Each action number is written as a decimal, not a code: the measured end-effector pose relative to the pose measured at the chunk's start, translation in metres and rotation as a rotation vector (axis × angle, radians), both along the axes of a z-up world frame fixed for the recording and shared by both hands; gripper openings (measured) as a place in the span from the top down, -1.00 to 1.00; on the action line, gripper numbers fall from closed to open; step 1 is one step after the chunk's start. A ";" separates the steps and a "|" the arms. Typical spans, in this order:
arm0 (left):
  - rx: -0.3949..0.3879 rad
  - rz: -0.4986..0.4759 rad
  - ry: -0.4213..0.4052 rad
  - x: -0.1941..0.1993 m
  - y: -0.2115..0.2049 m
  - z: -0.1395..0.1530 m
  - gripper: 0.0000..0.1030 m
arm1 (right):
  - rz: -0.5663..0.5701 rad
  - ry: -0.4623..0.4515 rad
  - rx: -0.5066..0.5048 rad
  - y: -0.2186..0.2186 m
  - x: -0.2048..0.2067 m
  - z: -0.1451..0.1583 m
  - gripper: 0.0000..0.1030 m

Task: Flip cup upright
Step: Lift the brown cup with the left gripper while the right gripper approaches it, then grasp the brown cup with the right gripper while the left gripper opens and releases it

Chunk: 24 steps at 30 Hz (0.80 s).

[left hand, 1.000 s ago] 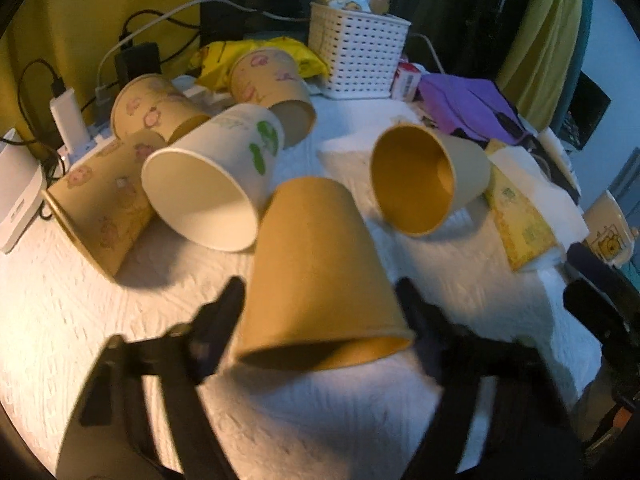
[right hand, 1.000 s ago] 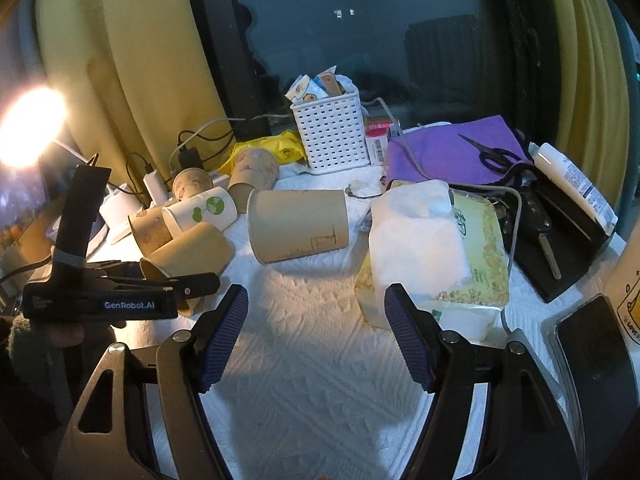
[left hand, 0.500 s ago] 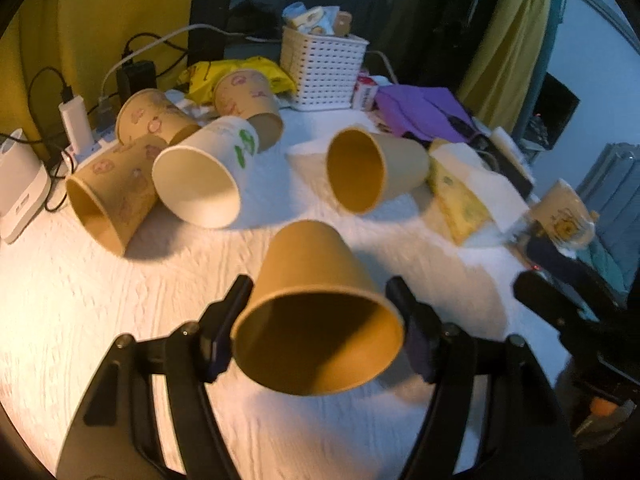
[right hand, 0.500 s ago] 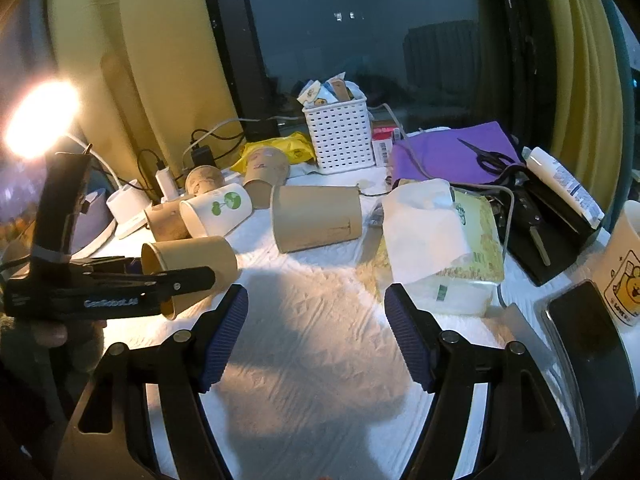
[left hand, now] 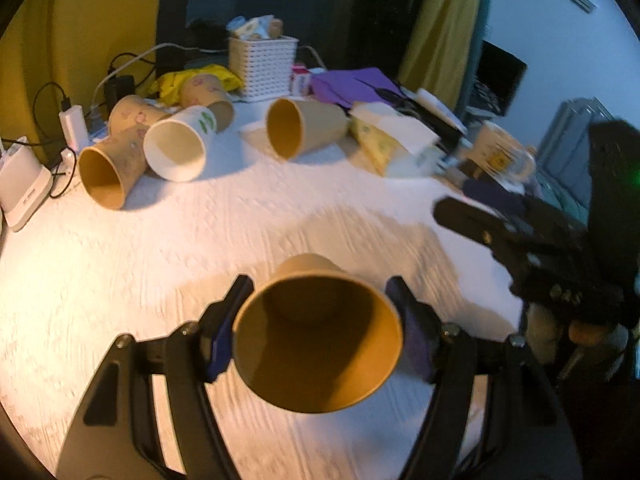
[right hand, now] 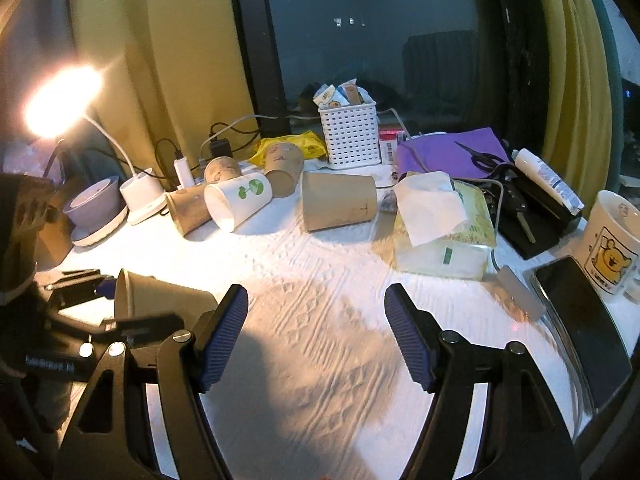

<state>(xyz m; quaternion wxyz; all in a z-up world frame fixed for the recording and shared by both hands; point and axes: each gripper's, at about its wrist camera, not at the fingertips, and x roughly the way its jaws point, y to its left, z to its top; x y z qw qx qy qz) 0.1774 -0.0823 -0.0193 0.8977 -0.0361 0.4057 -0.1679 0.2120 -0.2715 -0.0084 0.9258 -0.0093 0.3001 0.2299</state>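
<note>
my left gripper (left hand: 316, 328) has its fingers (left hand: 222, 336) closed on the cup (left hand: 318, 340), one blue pad on each side, just behind the rim. the cup is plain brown paper, no print on it, and it is lifted over the white worktop (left hand: 160, 248). its mouth is turned to my camera, so i look straight inside: the inside is smooth and mustard colour, the round bottom shows deep in it, and the rim makes a wide oval. the body gets narrower toward the far end. in the right wrist view the same cup (right hand: 160, 300) is at the low left, lying on its side in the air between the left fingers, mouth to the left.

my right gripper (right hand: 316, 336) is wide open and holds nothing; only the textured cloth of the worktop is between its fingers (right hand: 408, 336).

further back other cups lie on their sides: a plain brown one (left hand: 304, 128), a white one with green print (left hand: 178, 146), and some printed brown ones (left hand: 110, 168). behind them stands a white basket (left hand: 262, 66), and a mug (right hand: 610, 244) is at the right.
</note>
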 end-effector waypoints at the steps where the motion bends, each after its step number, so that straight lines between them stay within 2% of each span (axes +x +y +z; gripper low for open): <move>1: 0.001 -0.011 -0.001 -0.006 -0.001 0.000 -0.35 | -0.002 -0.003 -0.002 0.001 -0.006 0.000 -0.43; 15: 0.003 -0.211 -0.065 -0.093 -0.015 -0.006 -0.35 | -0.017 -0.011 -0.022 0.004 -0.070 -0.013 -0.43; 19: 0.015 -0.254 -0.069 -0.105 -0.016 -0.009 -0.35 | -0.015 -0.012 -0.025 0.004 -0.085 -0.019 -0.43; 24: 0.037 -0.238 -0.053 -0.104 -0.008 -0.014 -0.39 | 0.002 -0.006 -0.038 0.009 -0.092 -0.026 -0.43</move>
